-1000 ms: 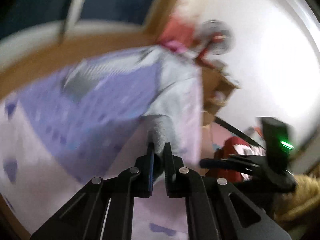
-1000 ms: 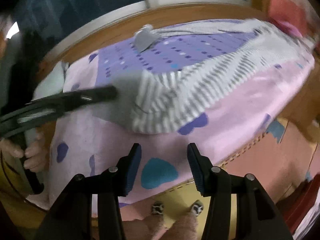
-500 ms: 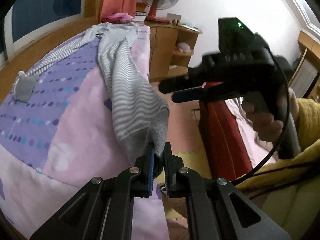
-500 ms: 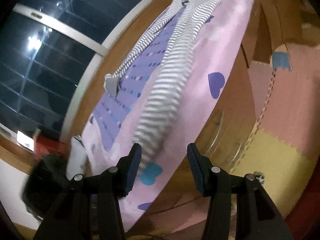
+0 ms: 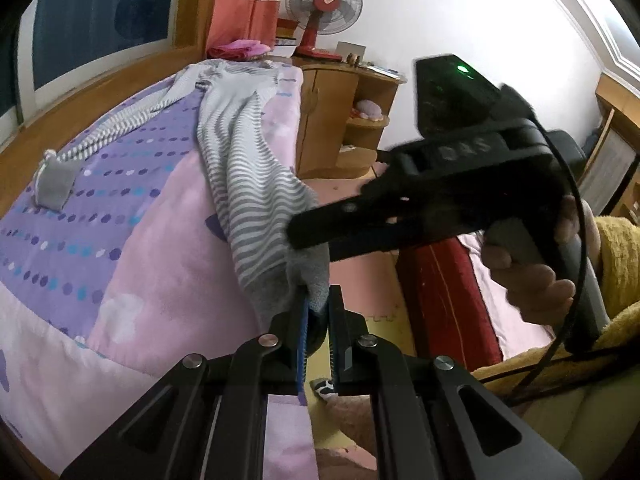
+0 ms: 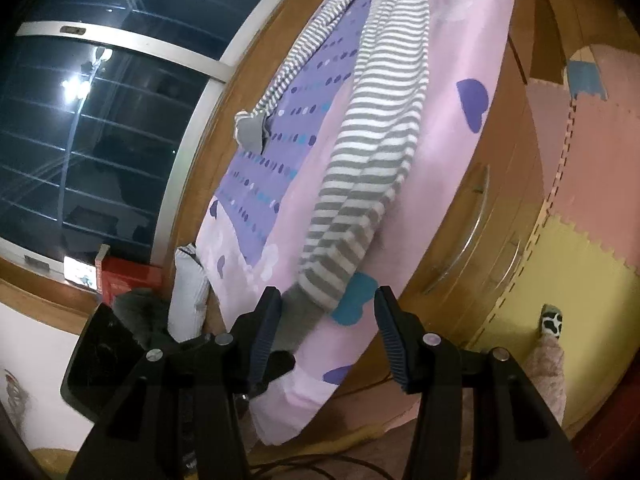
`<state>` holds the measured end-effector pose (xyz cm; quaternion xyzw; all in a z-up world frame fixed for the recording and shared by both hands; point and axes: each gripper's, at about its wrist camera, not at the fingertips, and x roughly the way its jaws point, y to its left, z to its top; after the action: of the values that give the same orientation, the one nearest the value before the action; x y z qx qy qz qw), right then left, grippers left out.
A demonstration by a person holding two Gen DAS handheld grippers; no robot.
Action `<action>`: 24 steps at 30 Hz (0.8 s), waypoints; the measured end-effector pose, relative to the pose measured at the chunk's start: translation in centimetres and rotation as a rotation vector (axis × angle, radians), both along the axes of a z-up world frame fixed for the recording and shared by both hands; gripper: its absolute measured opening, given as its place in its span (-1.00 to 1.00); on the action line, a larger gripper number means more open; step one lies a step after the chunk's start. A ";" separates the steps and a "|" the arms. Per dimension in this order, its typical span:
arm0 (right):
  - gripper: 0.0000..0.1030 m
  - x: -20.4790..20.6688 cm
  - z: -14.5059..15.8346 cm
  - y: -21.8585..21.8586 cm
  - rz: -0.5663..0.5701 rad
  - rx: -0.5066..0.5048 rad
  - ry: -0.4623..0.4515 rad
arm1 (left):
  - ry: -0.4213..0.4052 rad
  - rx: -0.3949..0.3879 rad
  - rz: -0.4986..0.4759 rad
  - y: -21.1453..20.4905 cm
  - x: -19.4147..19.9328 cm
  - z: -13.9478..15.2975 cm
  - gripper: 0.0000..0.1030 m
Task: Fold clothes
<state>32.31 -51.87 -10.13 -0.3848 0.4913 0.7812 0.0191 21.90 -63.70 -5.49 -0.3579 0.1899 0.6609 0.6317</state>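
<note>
Folding has barely begun, by the look of it: the striped garment [image 5: 240, 168] lies stretched long across the pink and purple bedspread [image 5: 132, 248], its two striped lengths apart and no fold made yet. You hold its plain grey cuff [image 5: 308, 280] pinched between the pressed-together jaws of your left gripper [image 5: 318, 316], at the near edge of the bed. Your right gripper [image 6: 326, 328] hangs with its jaws spread and nothing gripped, the same grey end lying just ahead of them over the bedspread. The other grey cuff [image 5: 54, 184] rests far off on the purple dotted part, untouched. What is left, I judge, is nearly everything: bring the two lengths together, then fold and tidy. Pale raised lettering shows on the side of your right gripper in the left view, but too blurred to read.
</note>
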 end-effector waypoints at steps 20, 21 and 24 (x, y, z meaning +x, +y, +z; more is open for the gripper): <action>-0.82 2.9 4.3 1.1 -0.092 -0.048 0.205 | -0.984 0.231 0.104 -1.5 -8.9 -6.2 0.31; -0.81 3.0 4.4 1.1 -0.096 -0.059 0.219 | -1.039 0.257 0.106 -1.2 -9.2 -6.5 0.31; -0.82 3.6 4.4 1.2 -0.102 -0.060 0.239 | -1.204 0.330 0.104 0.0 -9.8 -7.7 0.37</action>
<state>35.94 -50.67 -5.69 -0.2638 0.5321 0.8045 -0.0116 12.15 -63.75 -13.23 -0.5742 -0.3215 0.3940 0.6417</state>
